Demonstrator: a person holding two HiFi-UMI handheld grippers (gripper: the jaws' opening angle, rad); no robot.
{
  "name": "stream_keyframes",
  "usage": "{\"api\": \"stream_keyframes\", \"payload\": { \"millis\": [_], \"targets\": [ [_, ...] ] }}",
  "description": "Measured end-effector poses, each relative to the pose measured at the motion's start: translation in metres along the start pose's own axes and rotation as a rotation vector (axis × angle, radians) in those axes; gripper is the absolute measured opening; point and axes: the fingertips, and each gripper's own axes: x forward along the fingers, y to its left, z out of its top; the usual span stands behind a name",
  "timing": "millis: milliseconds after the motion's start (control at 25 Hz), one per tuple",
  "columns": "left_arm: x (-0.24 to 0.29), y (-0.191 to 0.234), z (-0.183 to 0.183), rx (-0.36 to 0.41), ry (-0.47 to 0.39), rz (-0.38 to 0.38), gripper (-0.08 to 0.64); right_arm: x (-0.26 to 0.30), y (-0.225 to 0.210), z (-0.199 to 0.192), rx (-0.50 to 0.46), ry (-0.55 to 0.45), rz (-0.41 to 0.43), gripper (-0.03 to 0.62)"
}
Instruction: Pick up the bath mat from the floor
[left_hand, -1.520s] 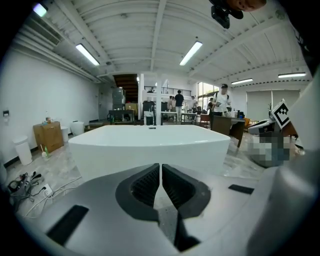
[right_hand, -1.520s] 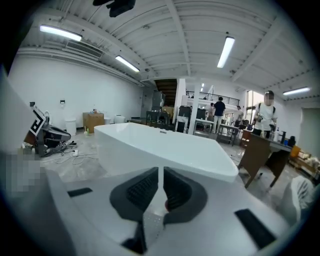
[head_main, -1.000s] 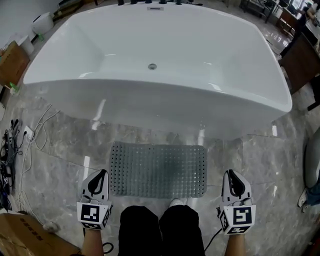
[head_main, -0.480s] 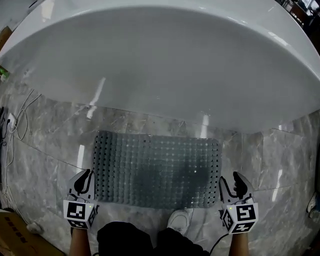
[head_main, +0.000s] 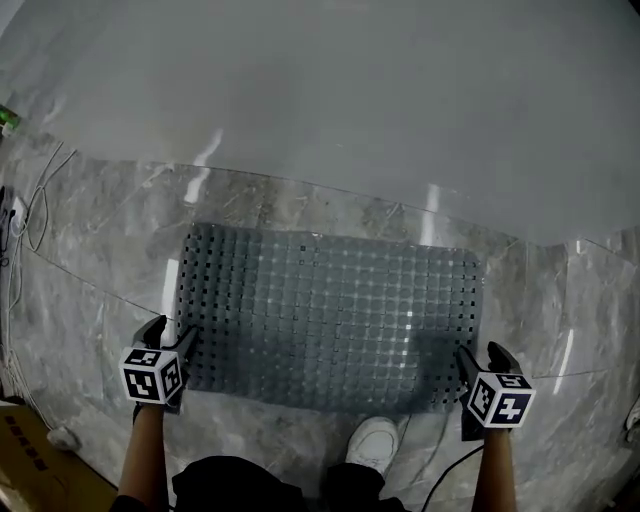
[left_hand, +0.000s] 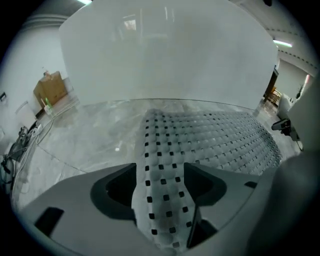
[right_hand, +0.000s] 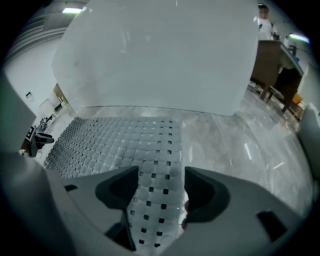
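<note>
The grey bath mat (head_main: 330, 315), rubbery and full of small holes, lies flat on the marble floor in front of the white bathtub (head_main: 350, 100). My left gripper (head_main: 167, 335) is at the mat's near left corner and my right gripper (head_main: 478, 358) at its near right corner. Seen from the left gripper view, my left gripper (left_hand: 160, 192) has its jaws opening, with a strip of the mat (left_hand: 162, 200) lying between them. The right gripper view shows my right gripper (right_hand: 160, 192) the same way, jaws opening over the mat's edge (right_hand: 152, 200). Neither pair of pads visibly presses on the mat.
A person's white shoe (head_main: 372, 440) stands just behind the mat's near edge. Cables (head_main: 30, 215) trail over the floor at the left, and a cardboard box (head_main: 30, 455) sits at the bottom left. The bathtub's wall rises right behind the mat.
The head view has dropped closer to the floor. Both grippers have moved forward onto the mat's near corners, and their jaws have gone from shut to wide apart.
</note>
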Motion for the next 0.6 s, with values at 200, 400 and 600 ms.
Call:
{"api": "stream_keyframes", "payload": {
  "millis": [200,400,600],
  "targets": [
    [0.029,0.019,-0.026,-0.034,0.112,0.005,0.299,0.028,-0.006,-0.025,-0.012,0.107,-0.012,0.285],
    [0.041,0.019,-0.029,-0.045,0.138,-0.054,0.298,0.045,-0.006,-0.031,-0.023,0.157,0.027,0.298],
    [0.041,0.017,-0.031,-0.039,0.144,-0.065,0.293,0.047,-0.008,-0.033,0.002,0.135,0.052,0.314]
  ]
}}
